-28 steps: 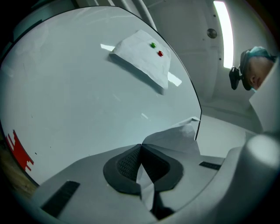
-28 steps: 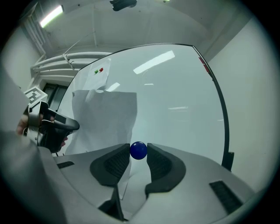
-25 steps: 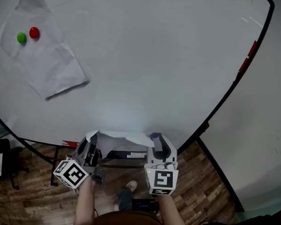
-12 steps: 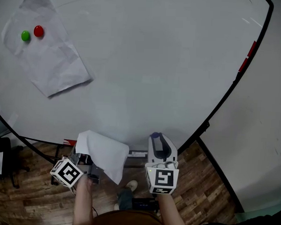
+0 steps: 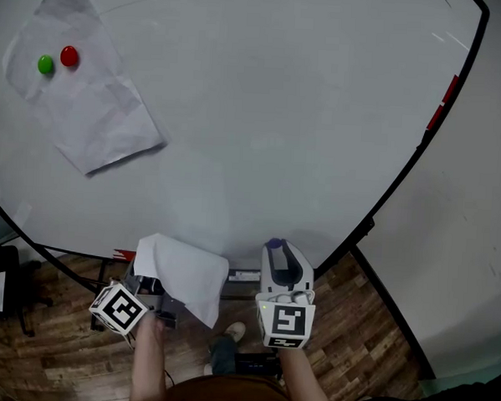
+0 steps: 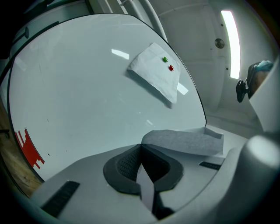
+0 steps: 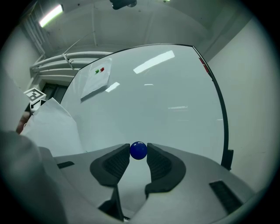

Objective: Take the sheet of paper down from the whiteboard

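A loose white sheet of paper is off the whiteboard and droops over my left gripper, which is shut on its edge. In the left gripper view the sheet folds away to the right of the jaws. My right gripper is at the board's lower edge, shut on a small blue ball magnet. A second, creased sheet stays on the board at the upper left under a green magnet and a red magnet.
The board's black frame curves down the right side and carries a red object. A plain wall lies beyond it. Below are the wooden floor, a black chair base and the person's shoe.
A second ago the sheet stretched between both grippers along the board's lower edge. It has since come away from the right gripper and hangs folded over the left one. Neither hand has moved much.
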A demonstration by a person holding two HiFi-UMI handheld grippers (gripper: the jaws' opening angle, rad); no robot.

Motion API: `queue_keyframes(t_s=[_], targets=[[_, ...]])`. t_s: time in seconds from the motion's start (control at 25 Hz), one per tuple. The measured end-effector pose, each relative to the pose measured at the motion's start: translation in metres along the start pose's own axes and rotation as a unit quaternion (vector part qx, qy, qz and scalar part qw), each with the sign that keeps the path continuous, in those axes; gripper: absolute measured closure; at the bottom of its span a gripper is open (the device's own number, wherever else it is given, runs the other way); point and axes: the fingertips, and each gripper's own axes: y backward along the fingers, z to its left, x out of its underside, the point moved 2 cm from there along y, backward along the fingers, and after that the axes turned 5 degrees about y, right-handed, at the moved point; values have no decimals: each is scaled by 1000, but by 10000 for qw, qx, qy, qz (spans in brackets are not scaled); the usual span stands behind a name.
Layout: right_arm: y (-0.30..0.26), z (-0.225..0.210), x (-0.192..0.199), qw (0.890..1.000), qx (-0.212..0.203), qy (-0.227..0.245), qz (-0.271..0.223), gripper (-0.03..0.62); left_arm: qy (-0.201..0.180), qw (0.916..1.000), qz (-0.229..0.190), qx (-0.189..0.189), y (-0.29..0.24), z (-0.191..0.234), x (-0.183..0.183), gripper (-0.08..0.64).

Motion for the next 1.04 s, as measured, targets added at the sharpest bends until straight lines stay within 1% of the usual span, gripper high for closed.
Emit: queue_keyframes(t_s=[0.12,0.32,0.76,1.04], targets=[[-2,2,0,9999,-29,104,48,457,19,10000,3,-16,0,1,0,535],[-6,3,0,9999,-91,95,43,457,19,10000,-43,-13,-2,2,-2,536],[-6,-2,3,9998,-49,163,63,457,67,10000,-36,-17,-6,4,2,536],[-4,-7,2,9997,61,227,13,457,106,9999,-52,15,-8,3,3,536]])
